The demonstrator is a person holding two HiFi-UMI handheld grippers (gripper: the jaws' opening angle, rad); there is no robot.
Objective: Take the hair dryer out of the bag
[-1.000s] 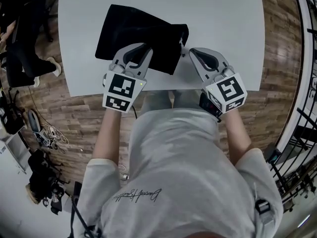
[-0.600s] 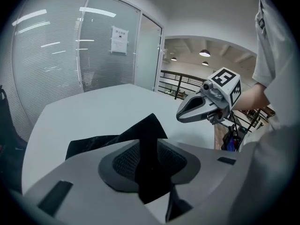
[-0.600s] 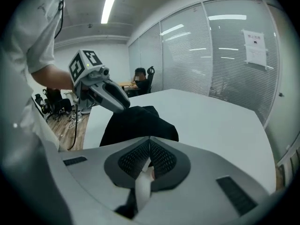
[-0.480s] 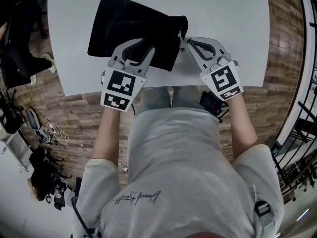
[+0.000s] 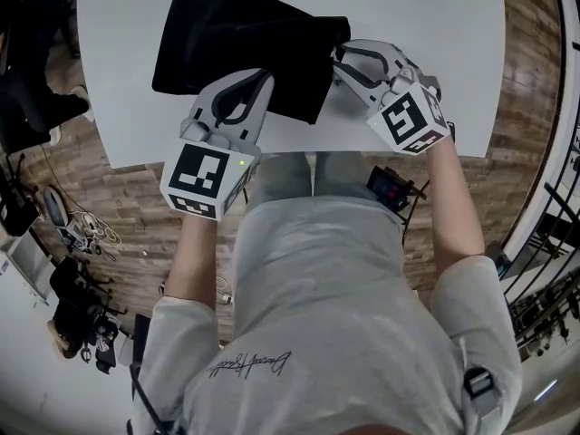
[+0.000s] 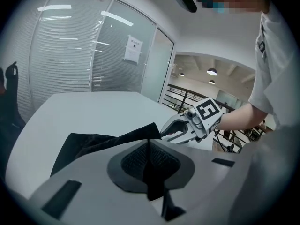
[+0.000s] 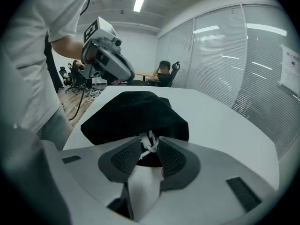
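Observation:
A black drawstring bag [image 5: 245,48] lies on the white table [image 5: 408,7], and no hair dryer shows outside it. My left gripper [image 5: 256,80] sits at the bag's near edge. Its jaws are closing, and the left gripper view shows a fold of the black cloth [image 6: 93,142] pinched between the pads of that gripper [image 6: 149,149]. My right gripper [image 5: 337,57] is at the bag's right corner. Its jaws are opening, with the white drawstring knot [image 7: 148,139] loose in the gap between them. The bag [image 7: 133,114] bulges just beyond.
The table's near edge [image 5: 299,152] runs just under both grippers, against the person's body. Wooden floor with cables and dark bags [image 5: 72,243] lies to the left. A railing [image 5: 553,198] runs along the right. Glass walls with blinds [image 7: 243,64] stand beyond the table.
My right gripper has rolled and shifted toward the bag's corner, and its jaws have parted. My left gripper has stayed at the bag's near edge.

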